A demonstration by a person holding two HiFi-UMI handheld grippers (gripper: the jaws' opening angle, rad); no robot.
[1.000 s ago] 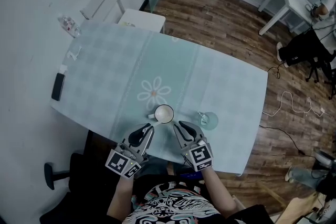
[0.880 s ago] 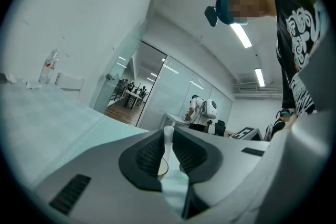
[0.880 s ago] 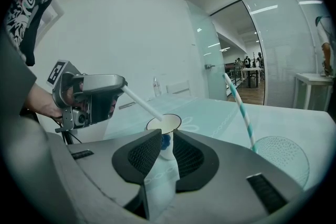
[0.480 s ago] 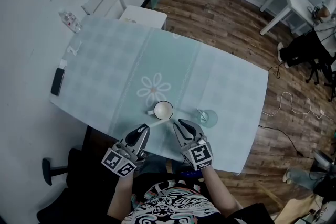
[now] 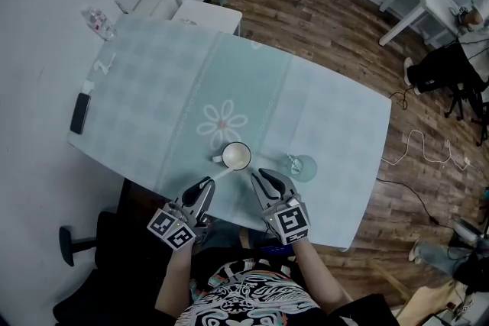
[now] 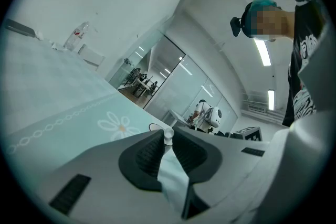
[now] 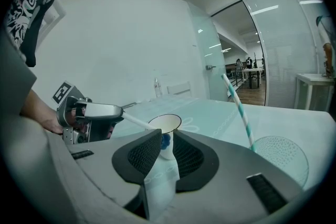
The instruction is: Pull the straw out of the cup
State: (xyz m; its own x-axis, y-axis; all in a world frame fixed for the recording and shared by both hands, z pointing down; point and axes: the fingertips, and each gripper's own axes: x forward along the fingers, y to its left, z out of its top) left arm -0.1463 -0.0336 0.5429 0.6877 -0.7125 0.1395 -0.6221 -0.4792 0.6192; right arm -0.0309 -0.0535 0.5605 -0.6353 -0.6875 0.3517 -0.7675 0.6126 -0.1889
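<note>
A white cup (image 5: 235, 156) with its handle to the left stands on the pale green tablecloth (image 5: 160, 111), near the table's front edge. A white straw (image 5: 221, 173) slants from the cup's rim down to my left gripper (image 5: 205, 187), which is shut on the straw's near end. In the right gripper view the straw (image 7: 134, 120) runs from the left gripper (image 7: 100, 112) to the cup (image 7: 167, 124). My right gripper (image 5: 263, 179) sits just right of the cup, its jaws a narrow gap apart with nothing between them.
A clear glass (image 5: 303, 170) holding a teal-striped straw (image 7: 239, 107) stands right of the cup. A black phone (image 5: 79, 112) and a plastic bottle (image 5: 98, 19) lie at the table's left side. A white chair (image 5: 164, 0) stands behind the table.
My left gripper has drawn away from the cup towards the person and rolled, with the straw in it. The right gripper has stayed put.
</note>
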